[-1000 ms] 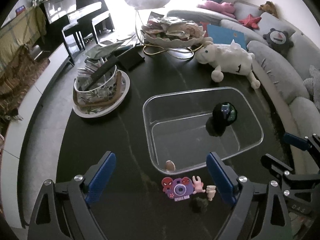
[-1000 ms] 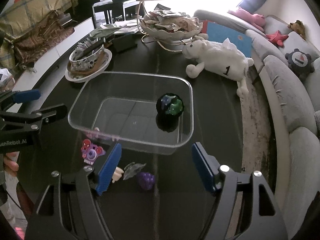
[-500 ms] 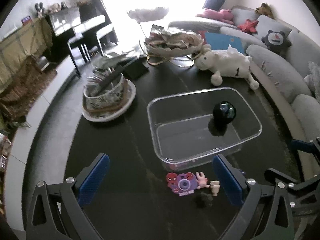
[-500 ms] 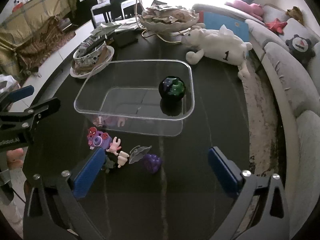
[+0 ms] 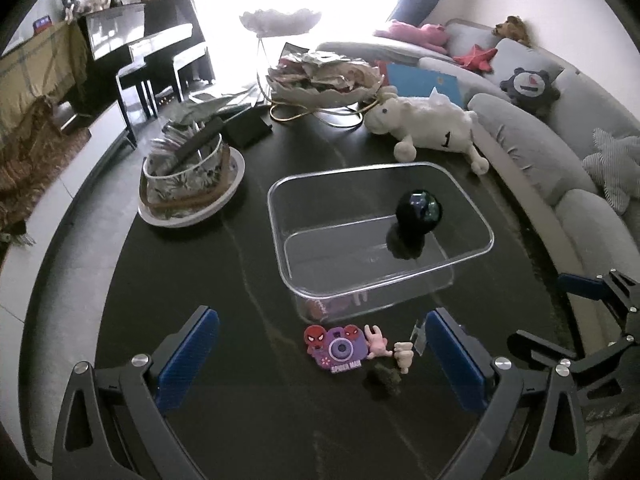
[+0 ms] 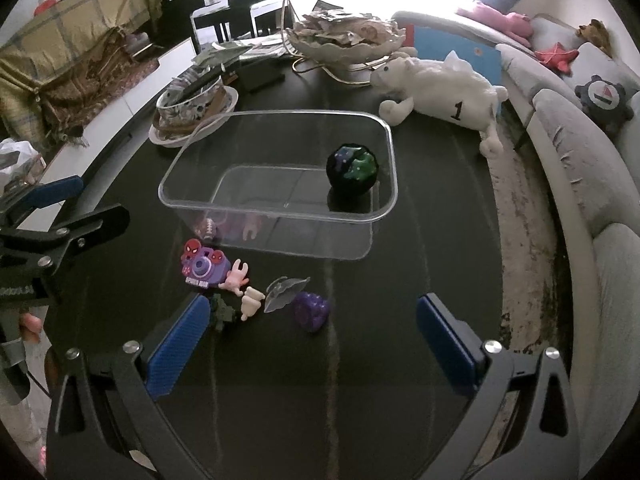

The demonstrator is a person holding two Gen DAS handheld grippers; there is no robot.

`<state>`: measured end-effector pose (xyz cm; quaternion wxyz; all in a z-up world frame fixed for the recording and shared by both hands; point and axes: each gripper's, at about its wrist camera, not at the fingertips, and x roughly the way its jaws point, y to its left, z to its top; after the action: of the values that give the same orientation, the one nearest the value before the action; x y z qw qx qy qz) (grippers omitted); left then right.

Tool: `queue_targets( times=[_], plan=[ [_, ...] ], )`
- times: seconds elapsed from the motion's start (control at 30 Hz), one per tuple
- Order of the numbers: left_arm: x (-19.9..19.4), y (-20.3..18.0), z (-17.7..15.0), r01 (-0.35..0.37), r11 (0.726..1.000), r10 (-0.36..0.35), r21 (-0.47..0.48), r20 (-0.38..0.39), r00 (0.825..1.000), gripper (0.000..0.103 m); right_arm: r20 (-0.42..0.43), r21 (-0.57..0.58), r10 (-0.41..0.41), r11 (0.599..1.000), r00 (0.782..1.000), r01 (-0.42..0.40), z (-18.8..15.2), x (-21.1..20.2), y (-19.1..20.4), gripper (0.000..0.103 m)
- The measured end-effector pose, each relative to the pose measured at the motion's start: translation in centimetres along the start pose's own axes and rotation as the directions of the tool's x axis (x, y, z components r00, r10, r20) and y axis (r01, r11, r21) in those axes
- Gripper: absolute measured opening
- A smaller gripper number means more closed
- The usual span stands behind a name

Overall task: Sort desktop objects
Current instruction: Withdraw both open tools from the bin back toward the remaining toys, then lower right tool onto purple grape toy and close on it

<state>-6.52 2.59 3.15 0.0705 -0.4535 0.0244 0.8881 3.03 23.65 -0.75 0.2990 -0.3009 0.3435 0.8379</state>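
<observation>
A clear plastic bin (image 5: 276, 216) (image 6: 276, 113) stands mid-table with a black ball (image 5: 418, 210) (image 6: 352, 166) patched green and blue inside. In front of it lie small toys: a purple Spider-Man camera (image 5: 338, 346) (image 6: 204, 266), a pink bunny (image 5: 376, 344) (image 6: 236, 276), a cream figure (image 5: 404, 354) (image 6: 252, 300), a dark green figure (image 5: 384, 376) (image 6: 222, 310), a grey leaf (image 6: 284, 292) and purple grapes (image 6: 311, 310). My left gripper (image 5: 322, 356) hangs open above the camera toy. My right gripper (image 6: 314, 348) is open just short of the grapes. Neither holds anything.
A white plush sheep (image 5: 428, 128) lies behind the bin. A patterned bowl on a plate (image 5: 188, 184) sits at the back left, a tiered stand with papers (image 5: 320, 80) further back. A grey sofa (image 5: 560, 168) runs along the right table edge.
Both grippers drew back from the bin and their jaws spread wider. The toy cluster, earlier partly hidden by the fingers, now lies in plain view between them.
</observation>
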Motion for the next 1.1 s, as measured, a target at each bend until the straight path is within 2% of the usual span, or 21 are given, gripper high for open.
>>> queue_targets(
  times=[0.27, 0.47, 0.67, 0.83, 1.1],
  plan=[
    [1.3, 0.2, -1.3, -0.026, 0.999, 0.027, 0.019, -0.042, 0.999, 0.102, 0.040, -0.016, 0.002, 1.000, 0.999, -0.002, -0.9, 0.2, 0.0, 0.102],
    [2.1, 0.0, -2.5, -0.069, 0.997, 0.072, 0.041, -0.072, 0.995, 0.102, 0.016, -0.018, 0.029, 0.999, 0.999, -0.029, -1.8, 1.1, 0.2, 0.102],
    [2.6, -0.6, -3.6, -0.034, 0.997, 0.039, 0.063, -0.072, 0.997, 0.102, -0.012, -0.036, -0.004, 0.999, 1.000, 0.004, -2.4, 1.7, 0.6, 0.102],
    [3.6, -1.3, -4.5, -0.034, 0.996, 0.041, 0.083, -0.092, 0.995, 0.102, -0.035, -0.045, -0.002, 0.999, 0.999, 0.000, -2.9, 2.7, 0.6, 0.094],
    [4.3, -1.0, -4.9, -0.042, 0.998, 0.047, 0.056, -0.090, 0.995, 0.102, -0.060, -0.049, 0.017, 0.999, 0.998, -0.020, -3.5, 4.2, 0.5, 0.085]
  ],
)
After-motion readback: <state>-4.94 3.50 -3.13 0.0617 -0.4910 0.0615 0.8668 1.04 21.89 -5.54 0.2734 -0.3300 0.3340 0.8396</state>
